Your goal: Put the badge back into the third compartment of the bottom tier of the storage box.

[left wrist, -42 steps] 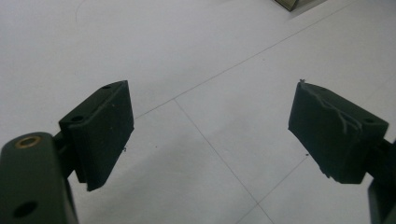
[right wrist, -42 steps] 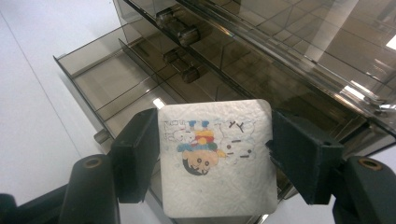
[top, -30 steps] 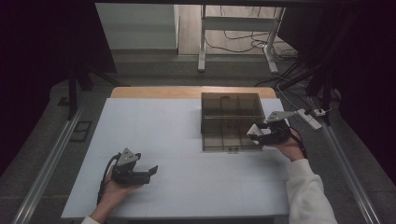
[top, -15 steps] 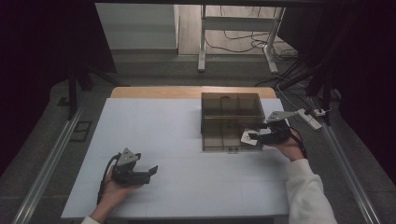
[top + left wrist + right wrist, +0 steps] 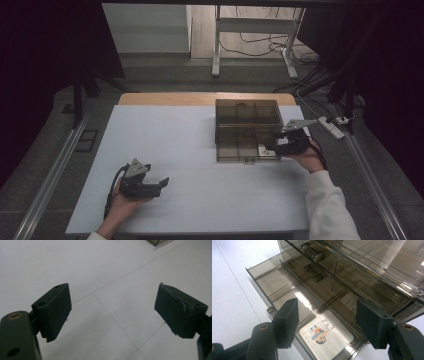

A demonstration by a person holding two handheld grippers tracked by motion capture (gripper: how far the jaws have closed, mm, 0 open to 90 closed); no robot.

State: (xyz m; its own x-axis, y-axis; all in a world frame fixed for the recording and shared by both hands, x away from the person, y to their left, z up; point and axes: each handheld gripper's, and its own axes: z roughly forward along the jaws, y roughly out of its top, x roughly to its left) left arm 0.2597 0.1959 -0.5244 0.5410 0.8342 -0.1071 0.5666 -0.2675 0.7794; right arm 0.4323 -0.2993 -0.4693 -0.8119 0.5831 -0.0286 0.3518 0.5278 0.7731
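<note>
A smoky clear compartment box (image 5: 235, 150) lies open on the white table, its lid (image 5: 374, 267) folded back. A white card with a cartoon picture (image 5: 324, 336) lies flat in the box's near right compartment, and the card (image 5: 266, 151) also shows in the high view. My right gripper (image 5: 273, 148) hovers at that corner. In its own view the right gripper (image 5: 328, 315) stands open just above the card, with nothing between the pads. My left gripper (image 5: 162, 184) rests at the table's near left. Its own view shows the left gripper (image 5: 112, 310) open and empty over the bare table.
The white table top (image 5: 170, 130) spreads wide between the two hands. The box has several compartments (image 5: 277, 280) with dividers and small latches on its front edge. A power strip (image 5: 332, 126) lies past the table's right edge, with table legs and cables on the floor behind.
The white card at the right gripper's tips has shifted slightly nearer and lower, and now lies flat in the compartment. Neither hand has moved.
</note>
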